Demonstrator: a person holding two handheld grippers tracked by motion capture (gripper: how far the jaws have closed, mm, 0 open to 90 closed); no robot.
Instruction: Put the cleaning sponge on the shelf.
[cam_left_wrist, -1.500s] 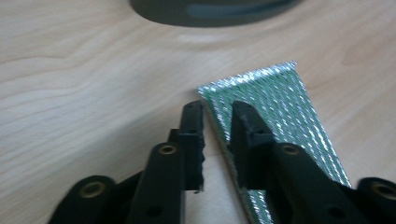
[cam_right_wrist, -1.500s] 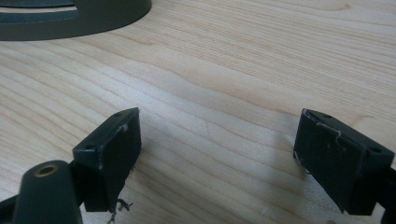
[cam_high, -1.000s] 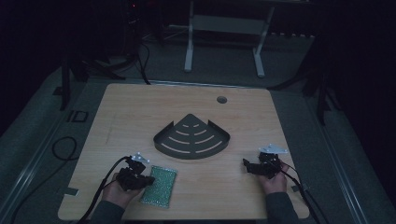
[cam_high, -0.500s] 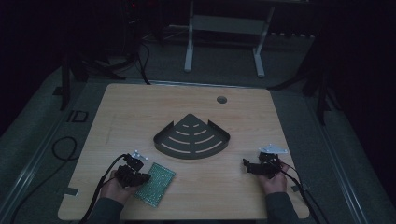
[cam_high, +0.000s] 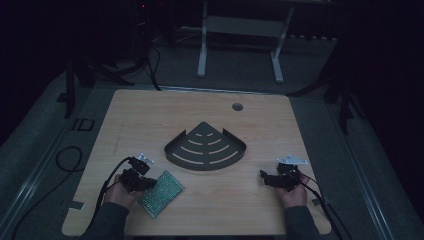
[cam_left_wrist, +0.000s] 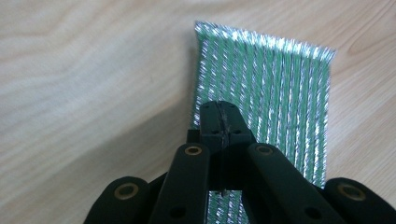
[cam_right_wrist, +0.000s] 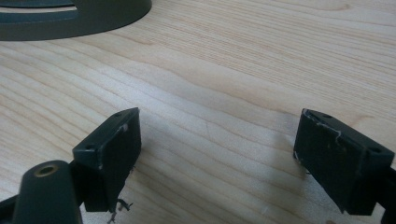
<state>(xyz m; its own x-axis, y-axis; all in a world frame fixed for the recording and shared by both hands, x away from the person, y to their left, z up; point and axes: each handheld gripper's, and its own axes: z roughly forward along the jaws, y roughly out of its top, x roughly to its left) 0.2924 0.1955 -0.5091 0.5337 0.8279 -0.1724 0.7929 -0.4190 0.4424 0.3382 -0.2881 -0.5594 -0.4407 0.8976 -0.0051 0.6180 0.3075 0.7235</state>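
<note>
**A dark room, a wooden table, and a thin green board**

The room is dark all around, and the light wooden table (cam_high: 150, 115) sits in the middle of it. A dark, fan-shaped tray (cam_high: 205, 148) with curved slots lies near the middle of the table.

The green board (cam_high: 161, 186) lies at the near left of the table, close to the front edge. It is well apart from the tray. It is flat and thin, with many shiny silver lines running along it (cam_left_wrist: 275, 88).

The left gripper (cam_high: 141, 181) is at the board's left edge. In the left gripper view its two black jaws are pressed together on the edge of the board, so it is pinching the board.

The right gripper (cam_high: 270, 178) rests at the near right of the table. In the right gripper view its jaws stand wide apart with only bare wood between them. It holds nothing.

The board looks light and stiff, like a hard card. It may be easy to scratch or crack, so a gentle grip seems best. Its face looks smooth, so it could slip. The edge is the good place to take it, since the board lies flat on the wood. The free right gripper could take the other edge to keep it level.
</note>
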